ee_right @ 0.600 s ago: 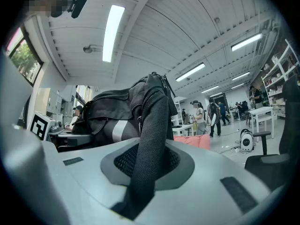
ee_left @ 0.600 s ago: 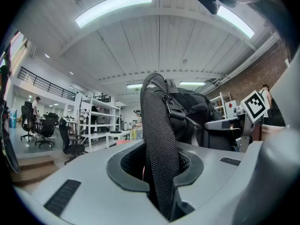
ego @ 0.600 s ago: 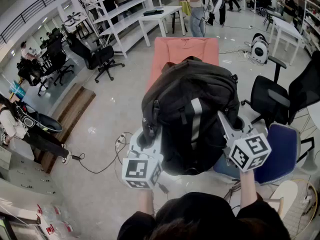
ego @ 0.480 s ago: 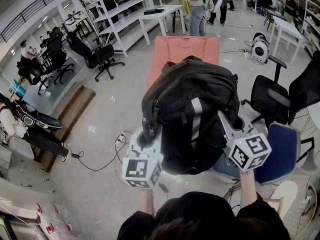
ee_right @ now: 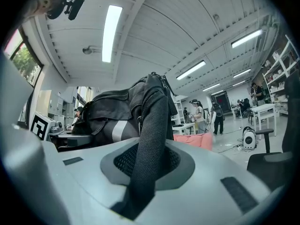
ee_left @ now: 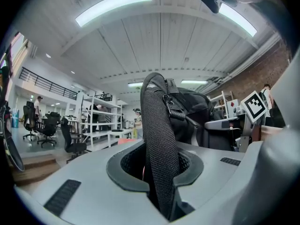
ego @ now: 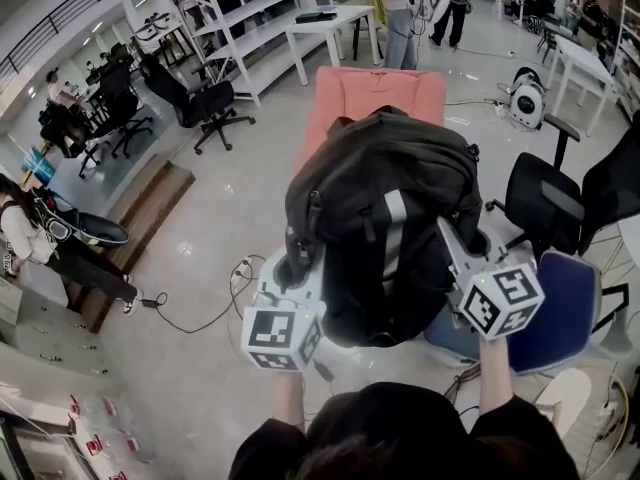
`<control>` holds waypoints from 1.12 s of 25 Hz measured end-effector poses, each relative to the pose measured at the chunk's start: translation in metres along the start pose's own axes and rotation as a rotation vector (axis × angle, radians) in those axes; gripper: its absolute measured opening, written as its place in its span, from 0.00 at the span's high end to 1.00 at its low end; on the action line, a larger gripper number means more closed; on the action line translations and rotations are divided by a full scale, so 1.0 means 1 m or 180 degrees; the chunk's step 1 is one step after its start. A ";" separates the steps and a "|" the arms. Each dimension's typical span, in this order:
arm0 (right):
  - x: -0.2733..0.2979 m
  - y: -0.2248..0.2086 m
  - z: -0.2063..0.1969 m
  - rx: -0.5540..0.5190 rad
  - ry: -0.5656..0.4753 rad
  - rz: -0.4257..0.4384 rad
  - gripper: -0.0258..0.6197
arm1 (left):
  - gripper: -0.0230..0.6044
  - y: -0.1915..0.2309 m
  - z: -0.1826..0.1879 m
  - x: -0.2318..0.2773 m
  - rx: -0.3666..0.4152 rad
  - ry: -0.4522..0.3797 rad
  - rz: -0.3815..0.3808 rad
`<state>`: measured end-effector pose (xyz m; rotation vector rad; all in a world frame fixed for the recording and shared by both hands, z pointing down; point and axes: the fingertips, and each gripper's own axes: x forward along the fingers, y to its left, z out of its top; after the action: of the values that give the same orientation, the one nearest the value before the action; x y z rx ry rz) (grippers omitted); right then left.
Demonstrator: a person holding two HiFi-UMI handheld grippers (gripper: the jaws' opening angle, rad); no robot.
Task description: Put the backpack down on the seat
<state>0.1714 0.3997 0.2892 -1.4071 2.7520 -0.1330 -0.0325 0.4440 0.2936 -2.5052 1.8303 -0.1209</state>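
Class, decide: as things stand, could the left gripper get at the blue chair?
Probably not. The left gripper is shut on a backpack strap, and the black backpack and the right gripper hang between it and the blue chair.

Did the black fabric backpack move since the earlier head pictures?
No clear move. The black fabric backpack still covers the same near part of the pink cushioned seat behind it; only the camera's view shifted slightly.
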 end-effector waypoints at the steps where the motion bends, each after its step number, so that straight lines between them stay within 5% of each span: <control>1: 0.003 -0.002 0.001 0.0003 0.0003 0.0010 0.87 | 0.82 0.001 0.001 0.002 0.0004 0.0005 0.0006; 15: 0.074 -0.020 -0.005 0.0066 0.0069 0.0051 0.86 | 0.82 0.043 -0.009 0.053 -0.0080 0.0047 0.0067; 28: 0.221 -0.070 -0.009 0.0116 0.0101 -0.0239 0.86 | 0.82 0.138 -0.021 0.193 -0.0165 0.0089 -0.0191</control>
<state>0.0974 0.1802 0.3039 -1.5127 2.7078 -0.2090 -0.1075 0.2188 0.3120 -2.6072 1.7917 -0.1122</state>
